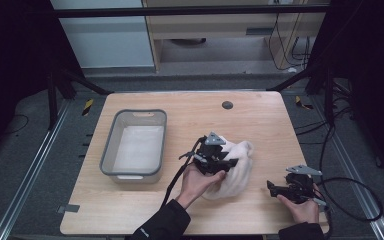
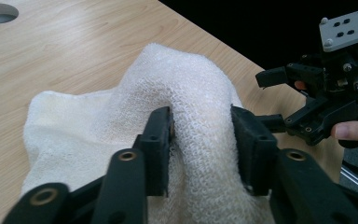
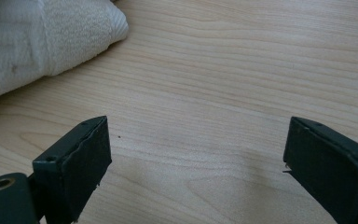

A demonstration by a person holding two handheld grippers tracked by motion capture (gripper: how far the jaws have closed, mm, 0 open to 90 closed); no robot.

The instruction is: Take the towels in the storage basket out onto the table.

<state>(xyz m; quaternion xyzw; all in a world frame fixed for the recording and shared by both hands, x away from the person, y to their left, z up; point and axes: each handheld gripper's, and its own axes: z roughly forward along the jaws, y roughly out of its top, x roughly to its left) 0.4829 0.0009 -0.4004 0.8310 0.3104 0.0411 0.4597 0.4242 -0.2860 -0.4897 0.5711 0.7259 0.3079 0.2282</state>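
A white terry towel point(image 1: 237, 167) lies bunched on the wooden table, right of centre. My left gripper point(image 1: 230, 162) sits on its left side. In the left gripper view its two black jaws pinch a raised fold of the towel point(image 2: 186, 79) between the pads, so the left gripper point(image 2: 201, 126) is shut on the cloth. My right gripper point(image 1: 271, 187) rests low near the table's front right, apart from the towel, jaws spread. In the right gripper view the right gripper point(image 3: 196, 140) is open over bare wood, with a hemmed towel edge point(image 3: 37, 37) at the upper left.
A grey plastic bin point(image 1: 109, 145) stands on the left half of the table, with something pale on its floor. A round cable hole point(image 1: 227, 105) sits near the far edge. The right gripper point(image 2: 270, 99) is seen beyond the towel. Cables trail off the right side.
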